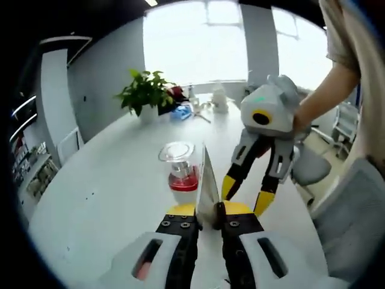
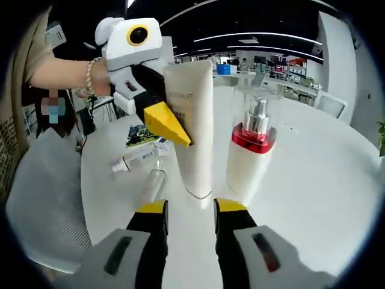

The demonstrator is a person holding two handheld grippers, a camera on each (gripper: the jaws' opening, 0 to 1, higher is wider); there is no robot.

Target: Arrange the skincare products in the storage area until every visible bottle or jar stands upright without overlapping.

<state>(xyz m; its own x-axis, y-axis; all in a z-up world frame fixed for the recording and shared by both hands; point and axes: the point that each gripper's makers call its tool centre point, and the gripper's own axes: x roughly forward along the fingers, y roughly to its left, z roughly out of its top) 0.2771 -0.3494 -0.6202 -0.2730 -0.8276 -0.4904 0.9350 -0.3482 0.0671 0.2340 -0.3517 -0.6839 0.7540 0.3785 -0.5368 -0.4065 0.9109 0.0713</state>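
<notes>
Gripping cream tube (image 2: 191, 120) | left tongs (image 2: 171, 129) | pump bottle (image 2: 252, 150) upright beside

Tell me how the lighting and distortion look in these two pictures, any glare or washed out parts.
Left gripper view: the windows behind the potted plant are blown out white, and the white table bows with fisheye curvature. Right gripper view: evener light from ceiling strips, no strong glare; the cream tube and pump bottle read sharply, and the edges stretch and curve.

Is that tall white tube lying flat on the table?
No, the white tube stands upright on the white table, gripped near its top by the left gripper, beside the red-collared pump bottle.
</notes>
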